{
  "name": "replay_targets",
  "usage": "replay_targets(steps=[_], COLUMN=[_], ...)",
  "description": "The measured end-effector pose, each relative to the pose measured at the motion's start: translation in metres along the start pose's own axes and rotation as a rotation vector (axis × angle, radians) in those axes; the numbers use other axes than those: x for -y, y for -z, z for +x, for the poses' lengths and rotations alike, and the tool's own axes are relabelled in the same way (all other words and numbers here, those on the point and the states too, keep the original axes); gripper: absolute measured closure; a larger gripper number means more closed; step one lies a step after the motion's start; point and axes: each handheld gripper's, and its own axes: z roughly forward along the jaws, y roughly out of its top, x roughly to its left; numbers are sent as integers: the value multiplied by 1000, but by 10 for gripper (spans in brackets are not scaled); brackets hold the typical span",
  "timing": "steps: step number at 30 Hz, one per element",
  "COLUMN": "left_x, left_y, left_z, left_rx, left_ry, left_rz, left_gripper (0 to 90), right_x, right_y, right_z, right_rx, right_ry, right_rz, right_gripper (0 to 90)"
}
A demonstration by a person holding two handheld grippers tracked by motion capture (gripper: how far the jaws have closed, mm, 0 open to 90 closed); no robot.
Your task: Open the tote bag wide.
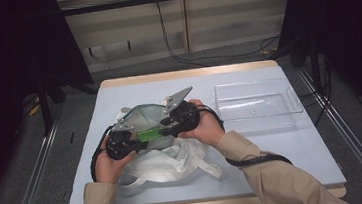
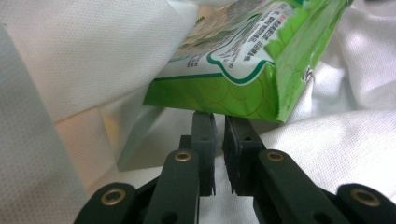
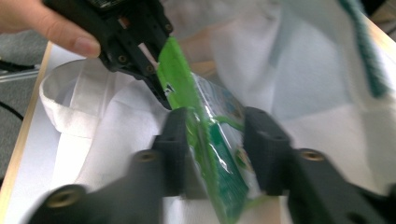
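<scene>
Left tool (image 2: 217, 140) is clenched on the lower edge of the green snack packet (image 2: 243, 70), held above the white cloth bag (image 1: 167, 163) at lower centre. Right tool (image 3: 219, 149) stands released, jaws either side of the packet; it should bite squarely before any pull. Bag folds crowd both tools. A clear plastic tray (image 1: 257, 105) sits at right on the desk (image 1: 299, 151), well apart.

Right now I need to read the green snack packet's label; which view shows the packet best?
The left gripper view: the green snack packet is close and sharp, print visible. The right gripper view shows it blurred between jaws. The high view shows a green sliver.
</scene>
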Motion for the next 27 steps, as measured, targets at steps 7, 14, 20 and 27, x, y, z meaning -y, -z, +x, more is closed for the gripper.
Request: replay_targets(steps=[7,14,20,27], left_x=[1,0,1,1], left_y=[0,1,2,1], left_z=[1,2,1,1], left_rx=[5,-1,-9,0], left_ry=[2,-1,2,12], left_rz=[0,-13,-8,-20], left_gripper=[829,828,792,671], right_x=[9,8,3,-5], right_y=[-17,-18,-14,-1], right_z=[2,1,1,-2], right_rx=[42,35,35,0], right_ry=[72,95,82,31], right_rz=[103,114,116,91], right_gripper=[511,644,699,708])
